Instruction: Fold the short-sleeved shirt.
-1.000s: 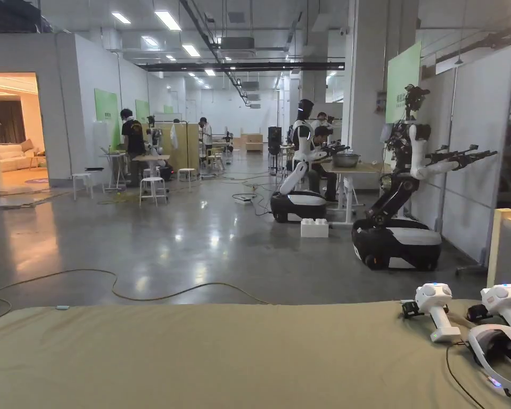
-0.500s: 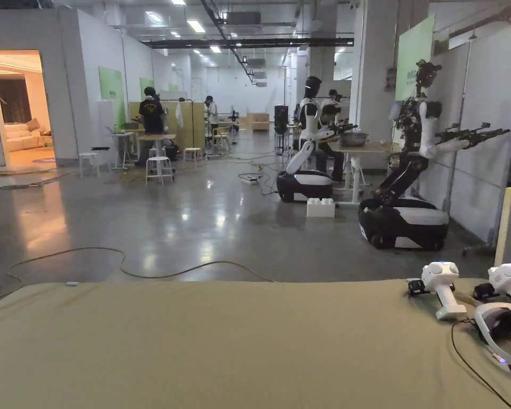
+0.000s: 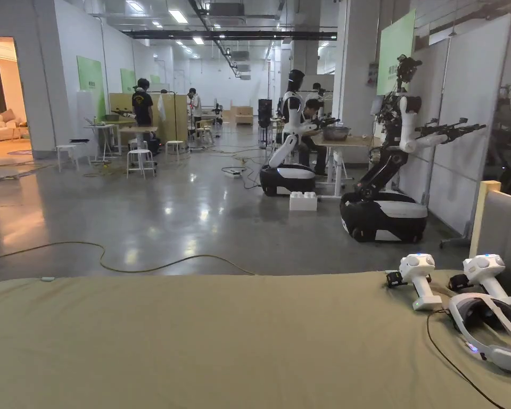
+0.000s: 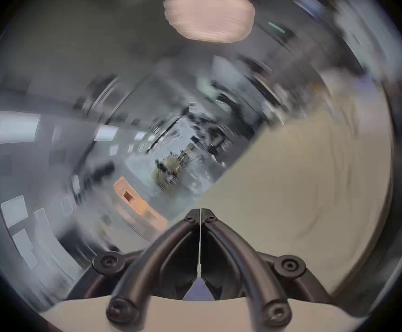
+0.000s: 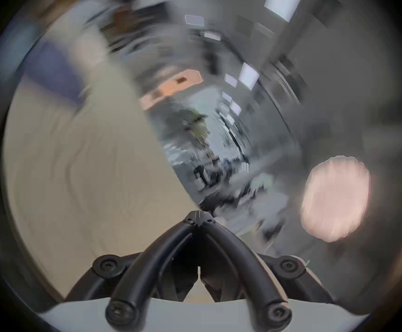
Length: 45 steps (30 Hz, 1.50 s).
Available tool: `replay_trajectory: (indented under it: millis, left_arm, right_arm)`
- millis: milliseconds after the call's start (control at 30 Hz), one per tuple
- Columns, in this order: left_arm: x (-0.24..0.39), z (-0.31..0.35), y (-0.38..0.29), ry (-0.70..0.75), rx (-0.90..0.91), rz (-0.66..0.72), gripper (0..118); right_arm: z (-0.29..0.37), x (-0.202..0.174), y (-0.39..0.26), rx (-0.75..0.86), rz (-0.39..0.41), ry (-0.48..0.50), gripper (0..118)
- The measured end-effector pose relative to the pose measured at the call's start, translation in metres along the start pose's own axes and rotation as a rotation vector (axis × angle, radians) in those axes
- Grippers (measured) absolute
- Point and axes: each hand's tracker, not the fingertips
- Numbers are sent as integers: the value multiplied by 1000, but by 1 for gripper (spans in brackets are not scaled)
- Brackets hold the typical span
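An olive-tan cloth-covered table (image 3: 196, 341) spreads across the lower head view with no shirt on it. In the left gripper view my left gripper (image 4: 200, 213) is shut, its black jaws meeting tip to tip with nothing between them, and the tan table surface (image 4: 303, 181) lies to its right. My right gripper (image 5: 198, 216) is likewise shut on nothing in the right gripper view, with the tan table surface (image 5: 87, 169) to its left. Both gripper views are smeared by motion.
Two white hand controllers (image 3: 418, 271) (image 3: 483, 271) and a white headset (image 3: 488, 330) with a black cable sit at the table's right end. Beyond the table are a grey polished floor (image 3: 169, 223), a cable, wheeled humanoid robots (image 3: 387, 202), stools and people at far tables.
The head camera has shifted, tilting down and then swinging slightly right; the things on the table have not moved.
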Motion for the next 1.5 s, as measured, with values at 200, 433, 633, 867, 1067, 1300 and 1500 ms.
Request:
replay_trajectory:
  millis: [200,433,633,867,1067,1300,1500]
  left_arm:
    - [-46,-8,-39,-120,-102,706,0]
    - [-43,4,-37,-66,-70,561,0]
    - [-32,10,-22,-69,-32,458,0]
    - [-28,12,-9,-70,-10,408,0]
    - [-27,14,-7,-64,10,432,0]
    - [-29,18,-7,-45,24,419,0]
    - [-37,18,-11,-43,-3,411,0]
  right_arm:
    - [7,47,-35,-89,-924,71,0]
    - [18,58,-23,-43,-814,19,0]
    - [15,55,-21,-49,-755,41,0]
    - [15,55,-16,-22,-713,45,0]
    - [14,62,-21,10,-835,118,0]
    - [20,58,-8,44,-751,110,0]
    - [18,49,2,47,-692,106,0]
